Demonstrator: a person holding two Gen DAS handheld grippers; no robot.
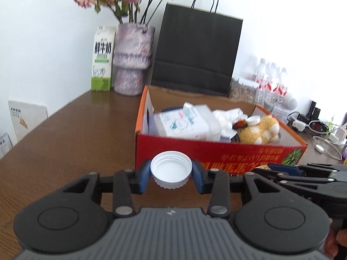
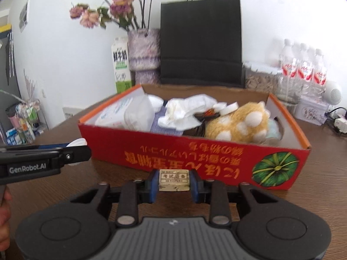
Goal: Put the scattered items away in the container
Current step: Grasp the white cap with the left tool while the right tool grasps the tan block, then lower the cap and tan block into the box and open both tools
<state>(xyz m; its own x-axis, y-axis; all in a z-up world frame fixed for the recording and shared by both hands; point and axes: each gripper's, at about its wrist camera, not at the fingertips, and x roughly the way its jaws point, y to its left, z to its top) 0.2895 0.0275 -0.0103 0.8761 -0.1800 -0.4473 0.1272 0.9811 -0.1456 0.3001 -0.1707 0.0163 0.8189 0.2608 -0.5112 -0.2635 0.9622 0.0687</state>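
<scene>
While we carry two small finds toward the red cardboard box (image 2: 164, 149), each gripper is clamped on one of them. Our left gripper (image 1: 171, 173) has its jaws pressed on the sides of a white screw cap (image 1: 171, 169), open side up, so the ribbed wall gives the blue pads something to bite. Our right gripper (image 2: 174, 183) has its jaws closed on a small worn eraser (image 2: 174, 182) with a printed label, gripped across its short ends. Both are held just short of the box's near wall, and we judge that they are kept level there so that a short lift clears the rim before the drop.

Inside the box we already see a tissue pack (image 2: 123, 114) at the left, crumpled white paper (image 2: 184, 110) in the middle and a tan plush toy (image 2: 236, 125) at the right, so little seems left to gather.

Under all this lies a brown wooden table (image 1: 71, 134), bare to the left of the box. Along the far edge, against a white wall, stand a milk carton (image 1: 102, 62), a mottled vase of dried roses (image 1: 132, 58), a black paper bag (image 1: 195, 52) and a pack of water bottles (image 2: 303, 69). Chargers and cables (image 1: 321, 134) clutter the far right.
</scene>
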